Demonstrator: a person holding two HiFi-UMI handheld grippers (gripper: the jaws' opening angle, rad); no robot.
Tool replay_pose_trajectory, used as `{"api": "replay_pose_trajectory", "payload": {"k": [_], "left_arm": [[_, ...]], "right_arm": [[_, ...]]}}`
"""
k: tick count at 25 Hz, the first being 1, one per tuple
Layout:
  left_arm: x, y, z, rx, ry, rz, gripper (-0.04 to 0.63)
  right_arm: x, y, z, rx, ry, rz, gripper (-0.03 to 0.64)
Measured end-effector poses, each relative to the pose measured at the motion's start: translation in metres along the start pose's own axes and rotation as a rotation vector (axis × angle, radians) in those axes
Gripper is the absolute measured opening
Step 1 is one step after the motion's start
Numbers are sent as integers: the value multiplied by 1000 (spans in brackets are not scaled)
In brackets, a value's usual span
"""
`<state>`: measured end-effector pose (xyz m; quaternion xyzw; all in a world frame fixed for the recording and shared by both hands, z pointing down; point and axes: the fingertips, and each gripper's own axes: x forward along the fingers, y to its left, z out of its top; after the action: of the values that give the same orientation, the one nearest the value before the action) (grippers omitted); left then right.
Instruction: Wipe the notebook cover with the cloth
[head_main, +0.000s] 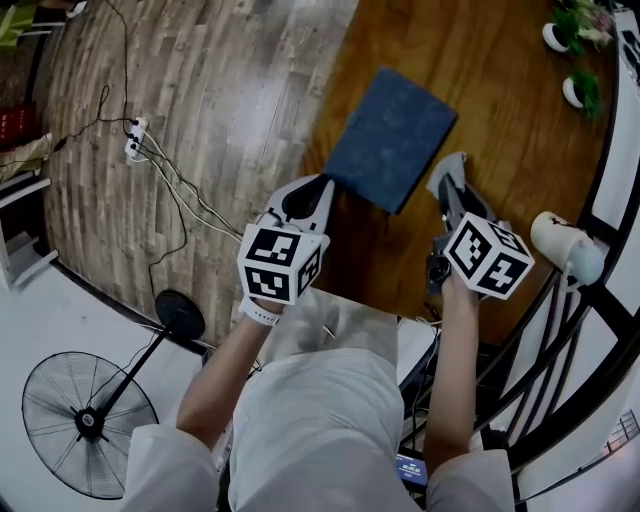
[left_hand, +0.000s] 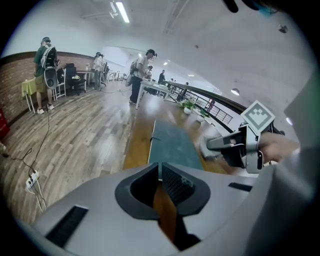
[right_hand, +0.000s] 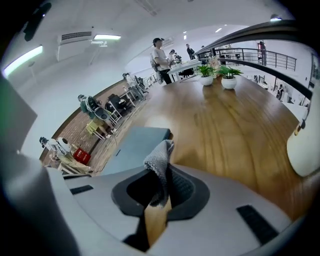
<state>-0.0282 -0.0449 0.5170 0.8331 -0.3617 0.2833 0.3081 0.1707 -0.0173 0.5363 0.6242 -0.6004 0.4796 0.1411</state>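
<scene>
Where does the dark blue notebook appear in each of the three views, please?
Head view: notebook upper centre, lying slanted on the wooden table.
Left gripper view: notebook centre, stretching away near the table's left edge.
Right gripper view: notebook left of centre, behind the grey cloth.
Shared landmark: the potted plants, top right in the head view, far down the table in both gripper views.

notebook (head_main: 390, 138): dark blue, closed, flat on table (head_main: 490, 80) | cloth (right_hand: 160, 159): grey, pinched in right hand-held gripper (right_hand: 163, 175)
</scene>
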Motion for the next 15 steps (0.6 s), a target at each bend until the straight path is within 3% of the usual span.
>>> {"api": "replay_pose_trajectory", "payload": {"k": [7, 15], "left_arm": [[5, 2, 9, -29, -2, 28, 37], [4, -3, 8, -49, 5, 7, 37]], "right_arm": [[33, -18, 55, 44, -33, -15, 46], [38, -18, 63, 36, -30, -37, 46]]}}
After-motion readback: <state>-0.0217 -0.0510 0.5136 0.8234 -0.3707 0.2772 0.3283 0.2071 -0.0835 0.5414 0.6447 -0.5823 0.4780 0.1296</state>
